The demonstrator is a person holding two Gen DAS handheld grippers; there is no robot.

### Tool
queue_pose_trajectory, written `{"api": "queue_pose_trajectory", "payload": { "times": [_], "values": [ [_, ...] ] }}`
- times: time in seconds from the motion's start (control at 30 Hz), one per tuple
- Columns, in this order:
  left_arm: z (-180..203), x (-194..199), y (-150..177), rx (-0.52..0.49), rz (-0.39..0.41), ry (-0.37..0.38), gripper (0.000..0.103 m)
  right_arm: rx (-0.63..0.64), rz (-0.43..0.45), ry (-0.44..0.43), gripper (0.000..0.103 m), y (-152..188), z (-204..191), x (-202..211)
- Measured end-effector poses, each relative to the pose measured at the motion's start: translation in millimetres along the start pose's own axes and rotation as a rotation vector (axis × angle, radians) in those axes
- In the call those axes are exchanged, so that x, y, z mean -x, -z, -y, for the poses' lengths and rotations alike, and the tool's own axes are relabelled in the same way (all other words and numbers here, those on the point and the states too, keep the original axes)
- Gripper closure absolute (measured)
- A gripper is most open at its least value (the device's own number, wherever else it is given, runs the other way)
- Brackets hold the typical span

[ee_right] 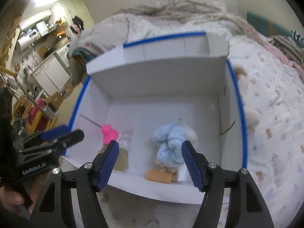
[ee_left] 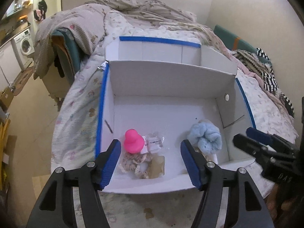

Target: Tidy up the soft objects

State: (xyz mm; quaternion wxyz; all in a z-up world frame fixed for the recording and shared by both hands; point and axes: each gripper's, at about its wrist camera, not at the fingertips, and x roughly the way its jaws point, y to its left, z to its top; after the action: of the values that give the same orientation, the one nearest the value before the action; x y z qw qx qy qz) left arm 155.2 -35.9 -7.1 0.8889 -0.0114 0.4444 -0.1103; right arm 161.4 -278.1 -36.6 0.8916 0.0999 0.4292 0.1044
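Note:
A white cardboard box [ee_left: 171, 83] with blue taped edges sits on the bed, also in the right wrist view [ee_right: 161, 76]. Inside lie a pink rubber duck [ee_left: 133, 141] [ee_right: 108, 133], a fluffy blue scrunchie [ee_left: 206, 137] [ee_right: 170, 144], a beige crocheted scrunchie [ee_left: 135, 163], a clear packet [ee_left: 153, 142] and a brown card [ee_right: 161, 176]. My left gripper [ee_left: 151, 163] is open and empty above the box's near edge, over the duck and beige scrunchie. My right gripper [ee_right: 150, 163] is open and empty, near the blue scrunchie.
The bed carries a patterned quilt [ee_left: 79, 98] and a rumpled blanket [ee_left: 148, 13] at the back. Striped fabric [ee_left: 266, 72] lies at the right. A washing machine [ee_left: 23, 46] and kitchen clutter stand to the left beyond the bed.

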Motion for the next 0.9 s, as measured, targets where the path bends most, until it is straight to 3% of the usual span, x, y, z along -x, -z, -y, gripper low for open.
{"api": "queue_pose_trajectory", "payload": {
  "times": [0.13, 0.23, 0.43, 0.7, 0.73, 0.87, 0.9],
  "values": [
    [-11.4, 15.3, 7.9, 0.038, 0.011, -0.007, 0.041, -0.041, 0.026, -0.014, 0.023, 4.1, 2.7, 16.1],
    [-19.0, 26.4, 15.3, 0.053, 0.017, -0.02, 0.041, -0.062, 0.032, -0.016, 0.002, 10.1, 1.9, 24.8],
    [-27.7, 53.5, 40.7, 0.05, 0.049, -0.034, 0.041, -0.068, 0.059, -0.016, 0.001, 33.1, -5.8, 44.5],
    [-26.0, 85.1, 68.3, 0.037, 0.167, -0.104, 0.041, -0.093, 0.133, 0.039, 0.001, 65.6, -13.2, 71.9],
    [-25.6, 85.7, 69.6, 0.037, 0.181, -0.111, 0.038, -0.093, 0.147, 0.039, 0.0, 69.3, -13.9, 74.5],
    [-28.6, 80.5, 69.5, 0.05, 0.197, -0.124, 0.003, -0.07, 0.208, 0.078, 0.0, 84.2, -17.6, 77.3],
    [-30.5, 79.8, 69.8, 0.053, 0.204, -0.123, 0.002, -0.067, 0.206, 0.095, 0.0, 85.1, -17.5, 74.6]
  ]
}}
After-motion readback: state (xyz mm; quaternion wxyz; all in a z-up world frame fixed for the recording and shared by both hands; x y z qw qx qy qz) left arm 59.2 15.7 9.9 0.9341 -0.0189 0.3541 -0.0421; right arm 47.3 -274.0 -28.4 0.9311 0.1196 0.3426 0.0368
